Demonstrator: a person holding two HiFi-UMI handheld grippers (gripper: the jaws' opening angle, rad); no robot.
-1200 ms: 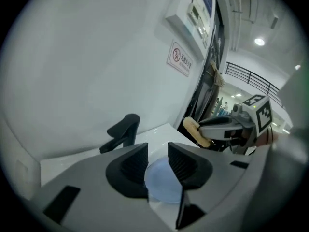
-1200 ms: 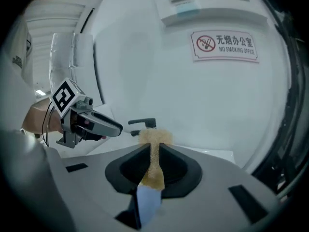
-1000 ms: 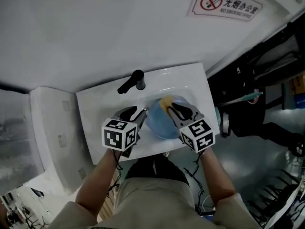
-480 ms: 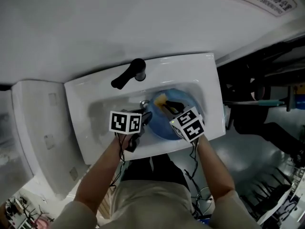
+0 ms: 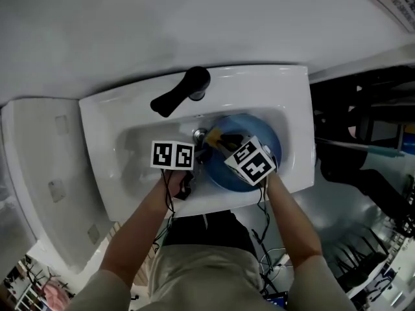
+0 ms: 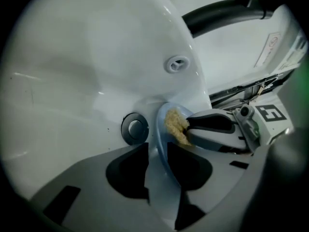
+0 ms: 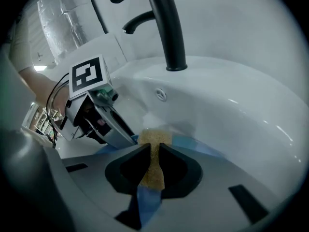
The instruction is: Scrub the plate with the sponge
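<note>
Since the earlier frame both grippers have drawn closer together and deeper into the sink [image 5: 97, 128], with the right marker cube now over the plate [image 5: 262, 129].

Left gripper [image 6: 157, 149]: the jaws are closing, with the plate's blue rim standing on edge between them and the pads apparently bearing on it. The drain [image 6: 134, 128] lies just ahead and left of these jaws.

Right gripper [image 7: 154, 148]: the jaws are clamped on the yellow sponge [image 7: 153, 153], which projects past their tips and rests on the plate's face directly ahead. The black tap [image 7: 166, 28] stands well beyond them.

Step in hand, as judged: scrubbing, with the plate steadied by the left and the sponge applied by the right. The next move calls for a firm left hold while the sponge is swept across the face, kept in contact and clear of the opposite jaws, which sit just beside it.

Pose: both forearms reach forward and converge over the basin, the left forearm [image 5: 139, 232] angled inward and the right forearm [image 5: 288, 219] likewise, jaws pointing toward each other.
</note>
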